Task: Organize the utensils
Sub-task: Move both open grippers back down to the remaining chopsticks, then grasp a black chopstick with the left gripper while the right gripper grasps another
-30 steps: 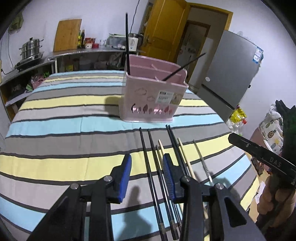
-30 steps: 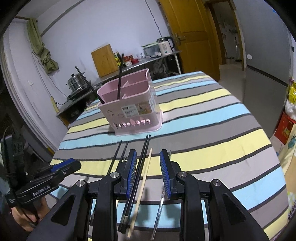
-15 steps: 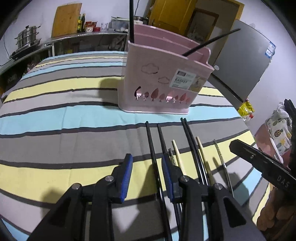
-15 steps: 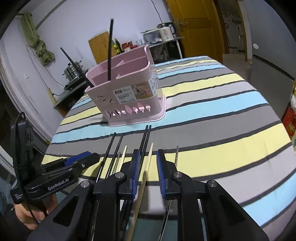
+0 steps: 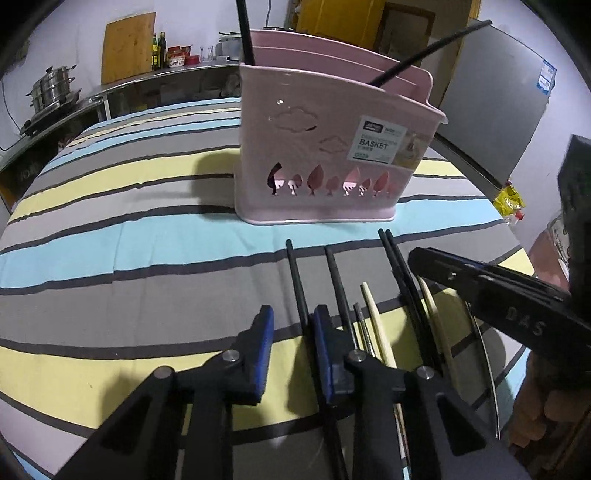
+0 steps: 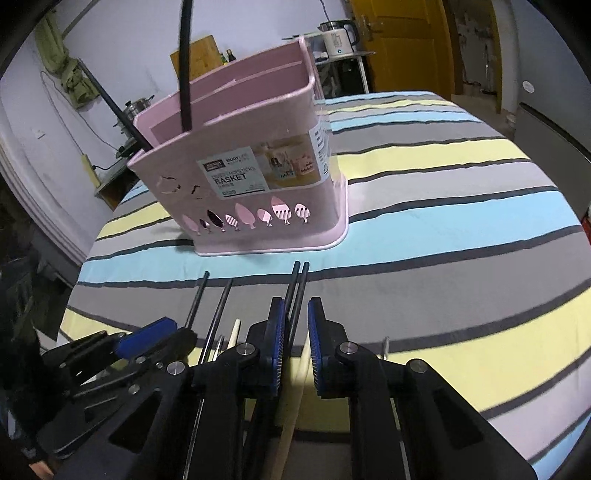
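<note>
- Kitchen: striped tablecloth point(image 5: 110, 240) on the table, counter with a steamer pot point(image 5: 53, 88) and a cutting board point(image 5: 127, 46) behind the pink basket point(image 5: 314, 147), fridge point(image 5: 491, 103) right of it.
- Change: both tongs have come down and in toward the basket, which fills more of each view than 1 second ago.
- Left gripper point(image 5: 293, 332): jaws have just been closing and now stand narrow but not clamped. 1 black chopstick point(image 5: 297, 280) runs between the pads, against the right one; the left pad stands apart.
- Right gripper point(image 6: 295, 332): jaws also just closing, gap still visible. The black pair point(image 6: 299, 284) runs along the left pad and a wooden chopstick point(image 6: 303, 369) lies in the gap. No grip yet.
- Reads as pre-grasp on both sides; nothing lifted.
- Remaining chopsticks lie in a row just in front of the basket; 2 black chopsticks point(image 5: 245, 33) are already in it.
- Risks: sticks lie close together, so the right jaws may catch more than 1. The 2 tongs work near each other.
</note>
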The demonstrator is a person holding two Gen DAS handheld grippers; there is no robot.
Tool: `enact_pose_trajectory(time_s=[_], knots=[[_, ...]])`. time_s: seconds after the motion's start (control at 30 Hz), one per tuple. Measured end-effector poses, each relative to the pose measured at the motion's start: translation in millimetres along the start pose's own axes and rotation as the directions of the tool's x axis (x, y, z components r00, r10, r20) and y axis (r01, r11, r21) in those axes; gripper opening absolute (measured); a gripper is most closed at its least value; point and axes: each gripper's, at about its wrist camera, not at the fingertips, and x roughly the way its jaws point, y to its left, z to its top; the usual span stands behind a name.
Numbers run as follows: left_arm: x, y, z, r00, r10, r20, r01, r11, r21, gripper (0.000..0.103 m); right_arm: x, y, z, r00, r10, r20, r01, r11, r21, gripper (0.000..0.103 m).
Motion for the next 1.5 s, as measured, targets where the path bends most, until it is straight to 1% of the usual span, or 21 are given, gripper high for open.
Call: enact_pose_trajectory(time_s=[0.13, 0.3, 0.47, 0.57, 0.67, 0.8, 0.83, 1.03, 1.3, 1.5], knots=[[0, 4, 0, 1.000, 0.000, 0.001, 0.000, 1.000, -0.012, 0.016, 9, 0, 2, 1.000, -0.019, -0.015, 0.019, 1.000, -0.003, 0.011], [0, 8, 0, 1.000, -0.015, -0.004, 0.015, 1.000, -0.028, 0.016, 8, 3, 0, 0.999, -0.038, -0.021, 0.038, 0.999, -0.002, 0.011], [3, 12, 6, 0.999, -0.035, -0.025, 0.034, 0.998, -0.045, 0.016, 15, 10, 5, 0.997, -0.069, -0.041, 0.068, 0.998, -0.019, 0.011], [7, 11, 11, 0.998, -0.035, -0.042, 0.034, 0.999, -0.031, 0.016, 18, 11, 6, 0.994, -0.095, -0.049, 0.093, 0.995, -0.044, 0.010], [9, 5, 14, 0.999, -0.011, -0.052, 0.011, 1.000, 0.006, 0.016, 19, 15, 8, 0.993, -0.110, -0.052, 0.106, 0.992, -0.068, 0.007], [11, 0, 18, 0.998, 0.003, -0.060, -0.002, 1.000, 0.025, 0.015, 18, 12, 9, 0.995, -0.080, -0.053, 0.078, 0.996, -0.049, 0.006], [11, 0, 19, 0.998, -0.001, -0.061, 0.003, 1.000, 0.023, 0.009, 17, 11, 10, 0.997, -0.062, -0.051, 0.060, 0.997, -0.037, 0.006], [4, 6, 21, 0.998, -0.031, -0.058, 0.029, 0.999, -0.022, 0.008, -2, 11, 15, 1.000, -0.010, -0.008, 0.010, 1.000, -0.018, 0.005], [-34, 8, 37, 0.998, -0.066, 0.014, 0.067, 0.998, -0.022, 0.005, -43, 11, 30, 0.997, 0.035, 0.070, -0.035, 0.999, -0.010, 0.005], [-71, 6, 55, 0.993, -0.083, 0.089, 0.084, 0.996, -0.002, 0.005, -80, 16, 42, 0.988, 0.057, 0.145, -0.055, 0.998, -0.017, 0.005]])
